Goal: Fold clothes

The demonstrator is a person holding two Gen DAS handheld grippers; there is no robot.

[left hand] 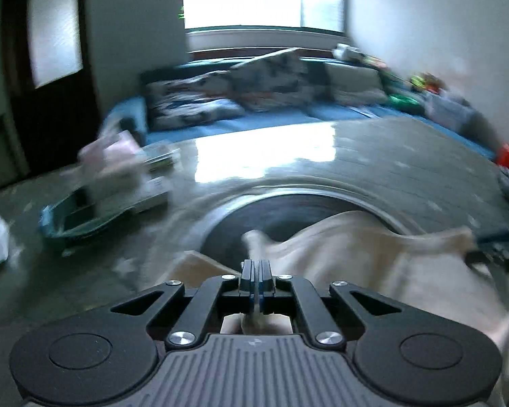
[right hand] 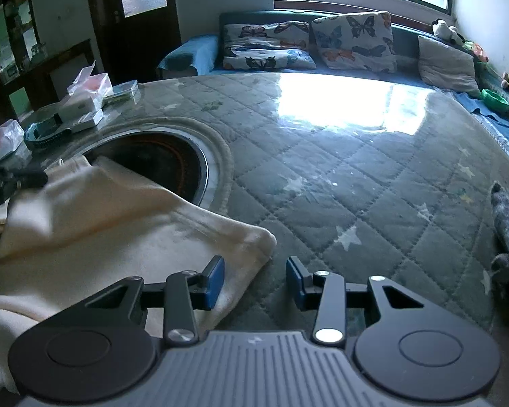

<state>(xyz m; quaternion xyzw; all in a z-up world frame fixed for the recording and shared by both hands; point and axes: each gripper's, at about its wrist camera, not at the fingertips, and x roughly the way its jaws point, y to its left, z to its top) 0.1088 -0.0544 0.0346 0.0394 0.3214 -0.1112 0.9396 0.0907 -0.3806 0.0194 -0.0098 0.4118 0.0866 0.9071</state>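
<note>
**Cream cloth on a grey-green quilted table**

The garment [right hand: 95, 217] is plain cream, without print. It lies on a table cover [right hand: 356, 183] of grey-green, stitched in a diamond quilt pattern and scattered with pale stars. The round opening [right hand: 159, 166] at the near left is dark inside with a silvery rim. Both grippers are black with blue pads [right hand: 215, 278]. On the far blue sofa [right hand: 186, 52], two white cushions [right hand: 354, 39] carry butterflies in orange, blue and black; a third cushion [right hand: 446, 64] is plain grey.
</note>
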